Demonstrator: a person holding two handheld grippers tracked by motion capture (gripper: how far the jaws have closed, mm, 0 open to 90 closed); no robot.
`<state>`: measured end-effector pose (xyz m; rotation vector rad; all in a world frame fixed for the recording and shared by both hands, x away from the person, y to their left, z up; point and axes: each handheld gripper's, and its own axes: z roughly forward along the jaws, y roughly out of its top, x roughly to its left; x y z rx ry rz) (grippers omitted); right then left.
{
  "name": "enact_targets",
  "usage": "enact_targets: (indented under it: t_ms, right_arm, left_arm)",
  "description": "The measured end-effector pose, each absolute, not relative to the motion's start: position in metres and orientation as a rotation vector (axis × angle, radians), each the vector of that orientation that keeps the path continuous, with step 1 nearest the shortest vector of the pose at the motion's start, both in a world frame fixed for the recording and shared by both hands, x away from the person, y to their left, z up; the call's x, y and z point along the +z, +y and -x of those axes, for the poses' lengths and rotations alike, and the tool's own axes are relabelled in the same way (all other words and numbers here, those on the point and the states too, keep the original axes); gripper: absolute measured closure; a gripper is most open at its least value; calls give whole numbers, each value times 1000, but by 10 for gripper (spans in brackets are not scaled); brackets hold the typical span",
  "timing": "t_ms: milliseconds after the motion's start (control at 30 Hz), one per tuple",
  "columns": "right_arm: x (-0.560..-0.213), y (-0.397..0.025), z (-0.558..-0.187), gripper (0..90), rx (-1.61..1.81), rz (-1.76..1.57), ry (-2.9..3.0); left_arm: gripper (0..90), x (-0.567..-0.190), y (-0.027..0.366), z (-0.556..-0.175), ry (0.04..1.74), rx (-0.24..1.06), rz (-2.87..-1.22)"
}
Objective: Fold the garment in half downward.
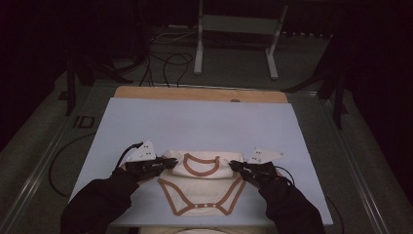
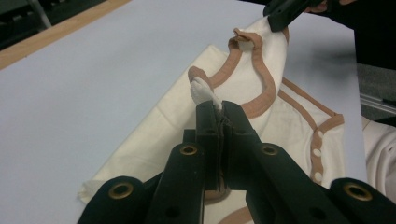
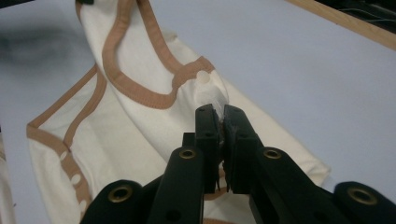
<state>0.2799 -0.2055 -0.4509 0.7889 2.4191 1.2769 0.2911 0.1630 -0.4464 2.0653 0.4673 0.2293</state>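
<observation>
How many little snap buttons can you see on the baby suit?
3 in the high view, in a row along the bottom crotch band of the baby suit: left snap, middle snap, right snap. Folded cloth may hide more.

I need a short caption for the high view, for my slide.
Two grippers, left and right, pinch the shoulders of a cream bodysuit on a pale blue table.

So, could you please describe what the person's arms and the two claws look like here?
Both forearms wear dark, near-black sleeves. Each hand carries a black two-jaw tool: the left claw and the right claw. Each is topped by a pale grey three-cornered plate with small dots, and a thin black cable loops from it. Up close, the jaws are matte black bars with brass-coloured eyelets.
</observation>
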Motion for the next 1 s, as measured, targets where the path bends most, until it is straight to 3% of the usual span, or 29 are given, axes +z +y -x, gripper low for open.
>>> enact_targets:
  t_ms: [300, 667, 1000]
  right_arm:
    - [-469, -206, -269, 858, 1281, -822, 2460]
    - [-496, -208, -258, 856, 1219, -882, 2541]
    - [-512, -208, -264, 846, 1192, -951, 2603]
  left_arm:
    - [873, -461, 164, -279, 482, 192, -2108]
    - [870, -502, 157, -267, 537, 41, -2173]
    - [848, -513, 156, -269, 597, 36, -2246]
